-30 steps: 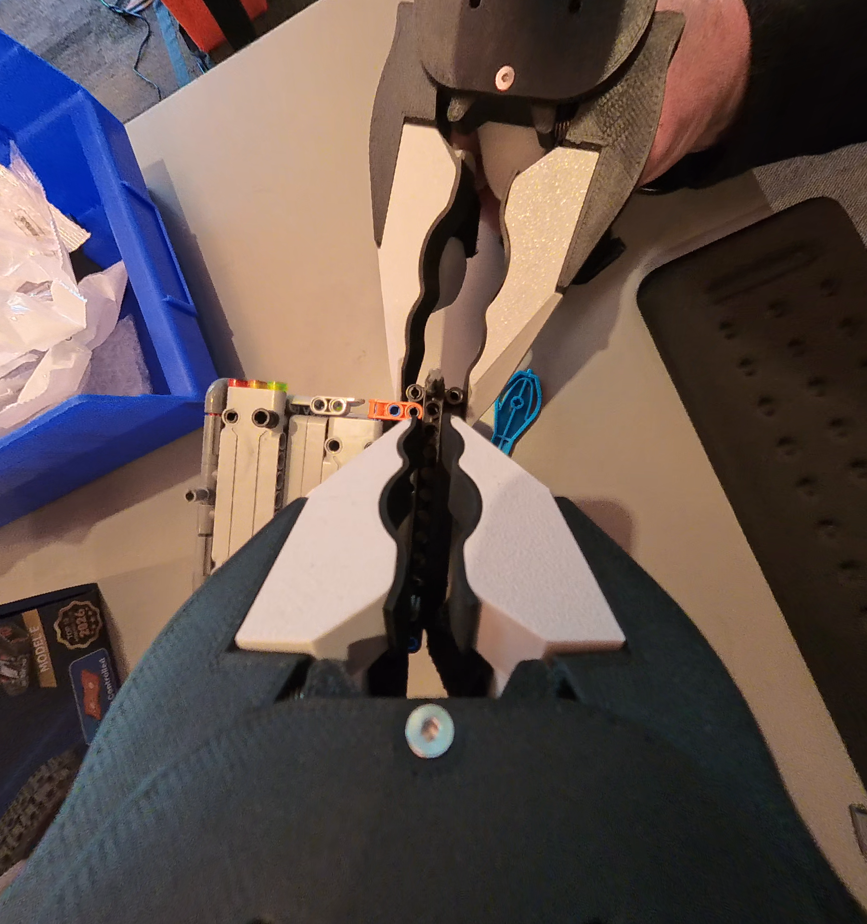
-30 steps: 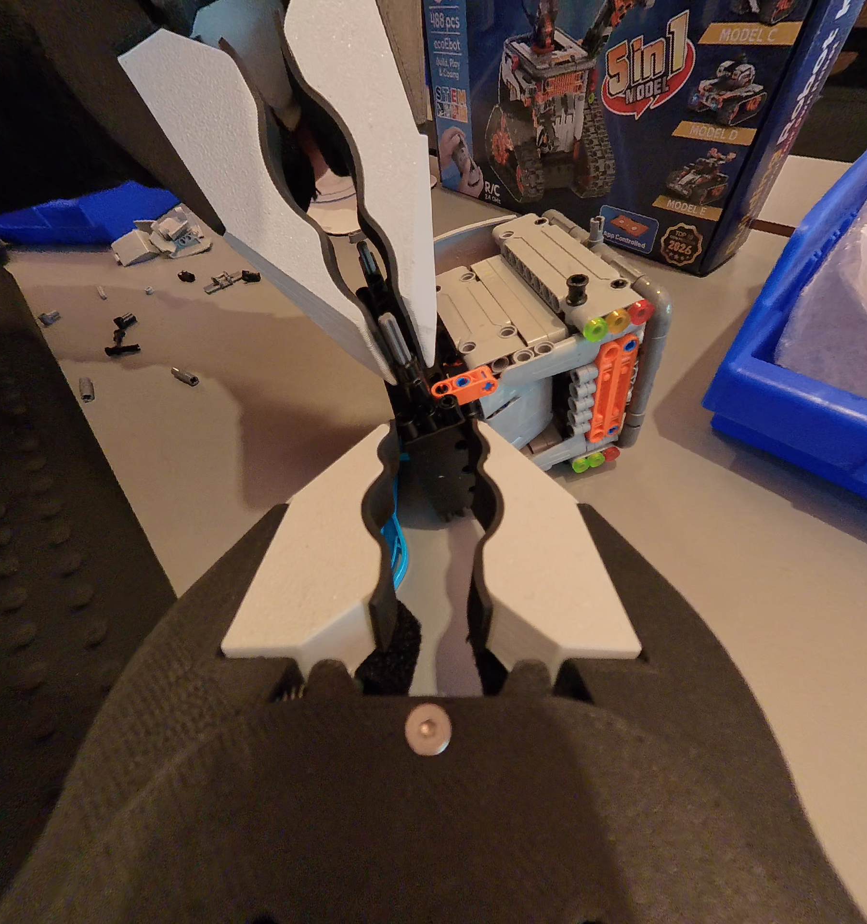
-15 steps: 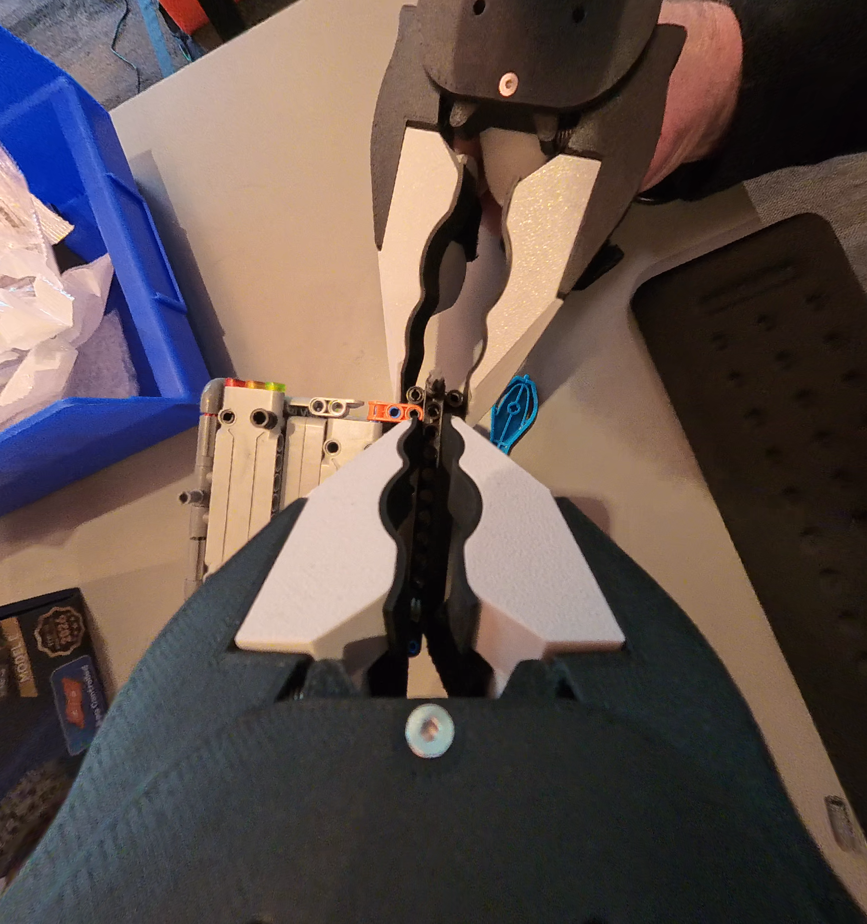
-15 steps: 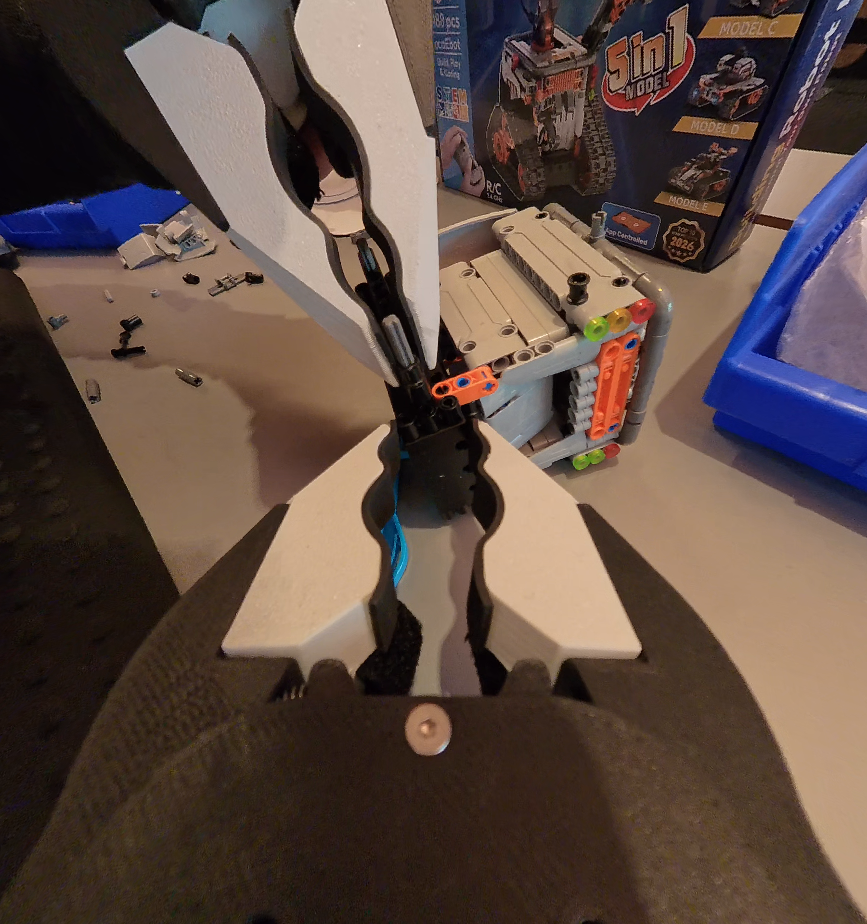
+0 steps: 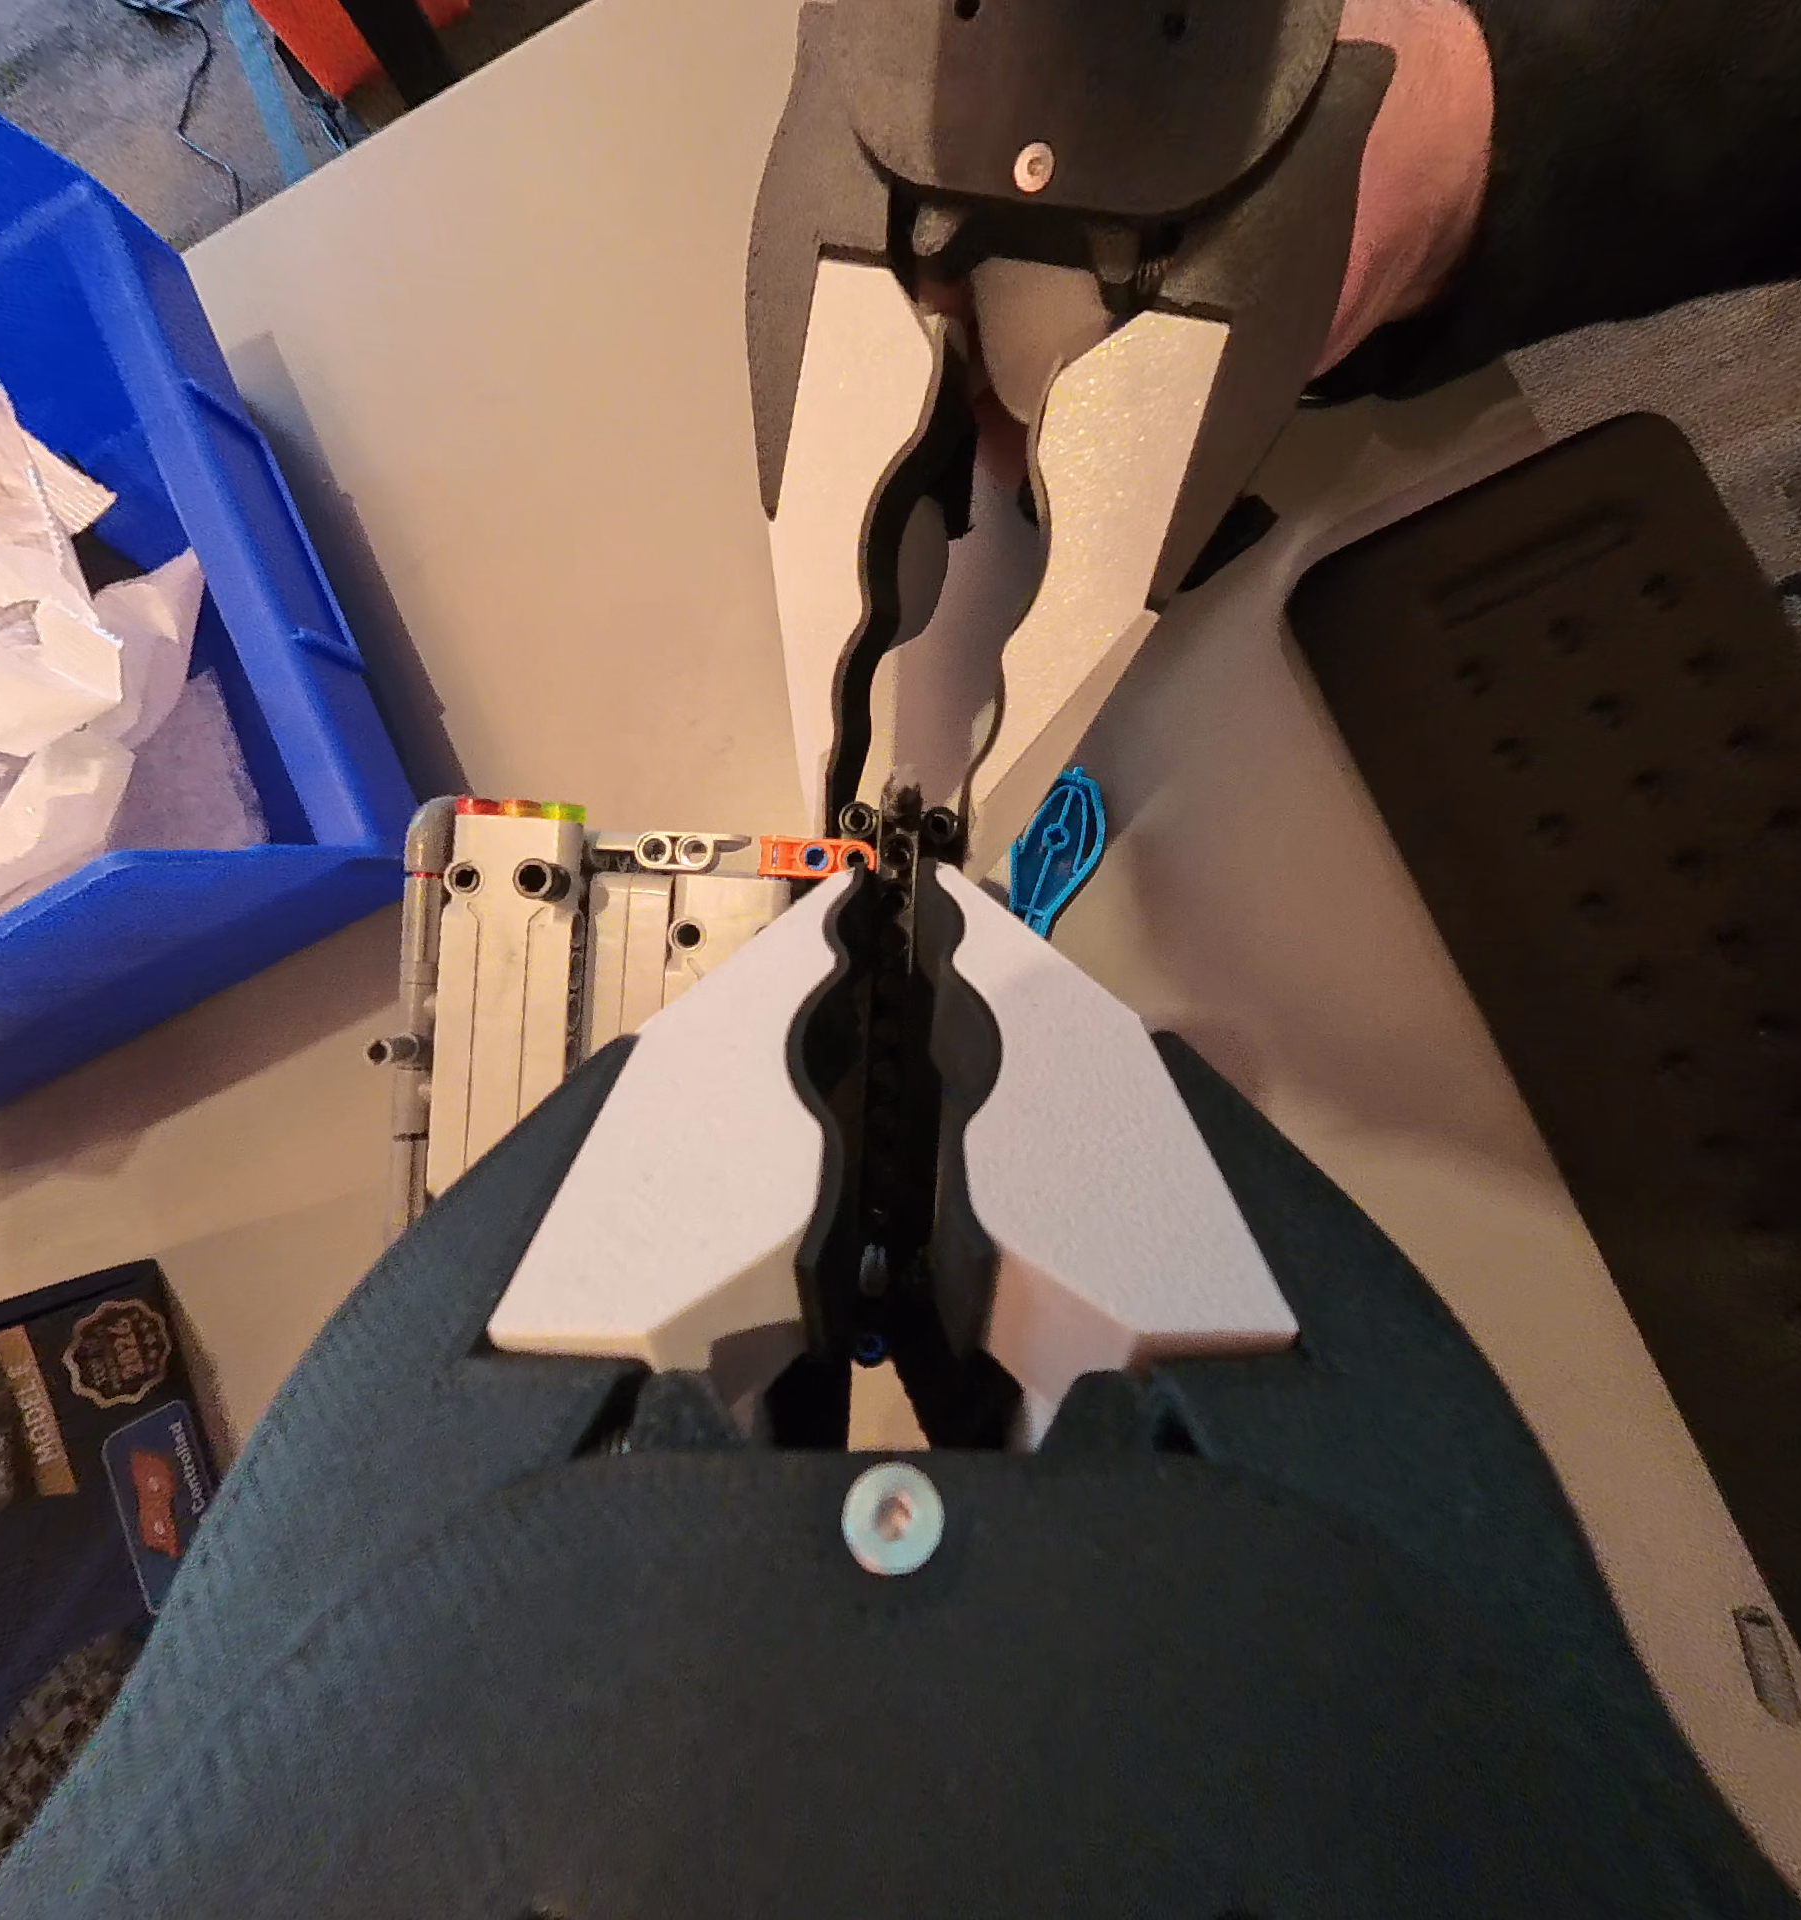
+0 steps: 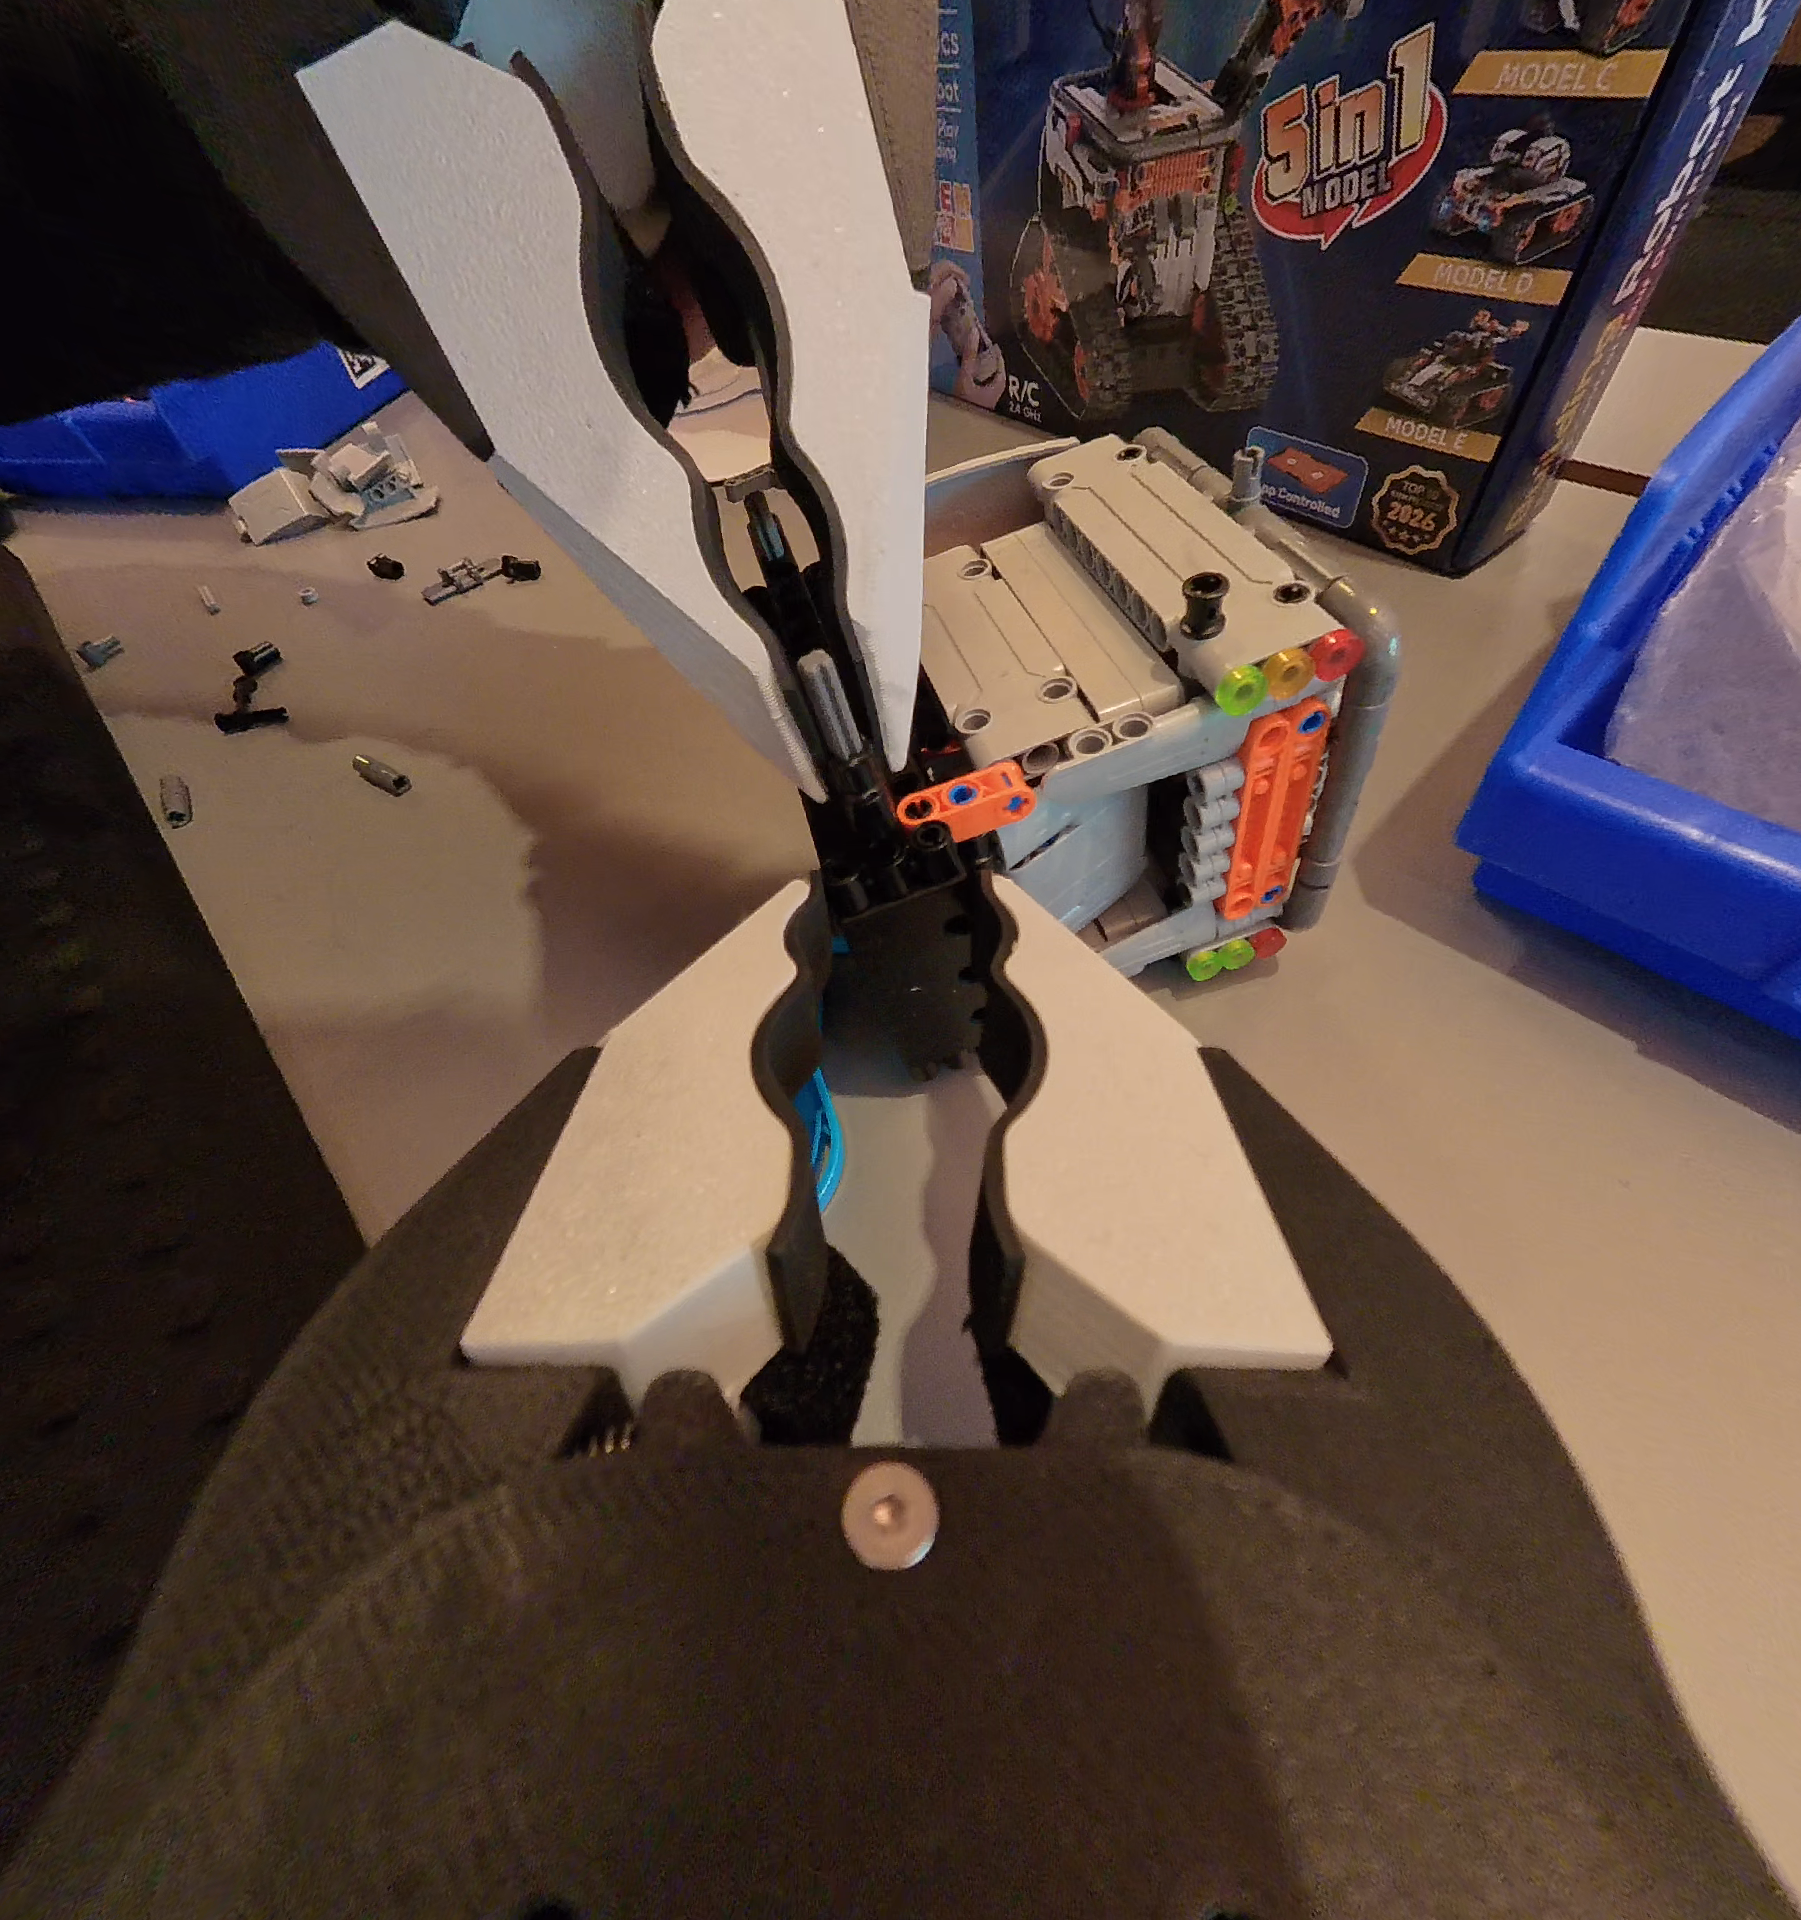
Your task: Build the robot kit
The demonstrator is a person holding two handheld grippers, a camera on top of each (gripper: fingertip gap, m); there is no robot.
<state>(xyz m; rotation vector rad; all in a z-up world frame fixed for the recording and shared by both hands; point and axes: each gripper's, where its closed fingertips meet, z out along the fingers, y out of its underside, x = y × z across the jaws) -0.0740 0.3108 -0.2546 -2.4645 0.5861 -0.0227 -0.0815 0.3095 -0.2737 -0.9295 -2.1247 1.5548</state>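
The left tongs (image 5: 896, 883) are clenched on a long black perforated plastic beam (image 5: 891, 1039) that runs lengthwise between their white fingers. The right tongs (image 6: 901, 904) face them tip to tip and are clamped on a black toothed brick piece (image 6: 917, 987) joined to the beam's far end. A small orange connector with a blue pin (image 6: 963, 802) sticks out sideways just where the two pairs of tips meet. Beside it on the pale grey counter (image 5: 584, 499) stands a grey brick-built block with orange panel and red, yellow and green studs (image 6: 1166, 707). A blue leaf-shaped plastic piece (image 5: 1054, 857) lies on the counter under the right tongs. A blue plastic bin holding clear bags (image 5: 148, 644) and a dark blue printed toy box (image 6: 1343, 239) stand nearby; small loose black and grey parts (image 6: 252, 696) are scattered farther off
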